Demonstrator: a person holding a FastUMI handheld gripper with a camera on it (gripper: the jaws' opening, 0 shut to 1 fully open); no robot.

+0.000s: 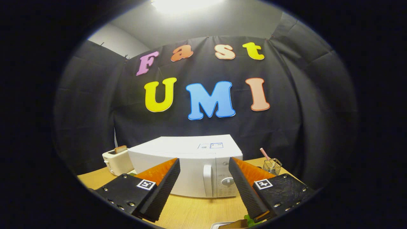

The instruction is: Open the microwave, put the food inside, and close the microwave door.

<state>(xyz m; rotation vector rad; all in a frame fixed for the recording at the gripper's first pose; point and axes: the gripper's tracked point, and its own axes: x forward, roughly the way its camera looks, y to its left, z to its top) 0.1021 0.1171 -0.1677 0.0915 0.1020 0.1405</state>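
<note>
The gripper (204, 168) hangs above the counter (197, 210) with its fingers (165, 184) spread wide and nothing between them but open air. Just ahead of the fingers stands the microwave (187, 165) — white, its door shut, the upright handle (207, 179) and a round dial (228, 181) showing in the gap between the fingertips. The microwave sits on the counter well beyond the fingers, not touched by either.

To the left of the microwave, close beside it, is a cream toaster (116, 162) with a slice of bread (120, 149) standing up out of its slot. To the right, a little apart, a small wire basket (272, 165) holds a pink striped straw (264, 153) that leans leftward.

Near the right finger's base — on the counter closest to the camera — lies a plate (219, 225) with the food (246, 221), something green and something brown, partly cut off from sight.
</note>
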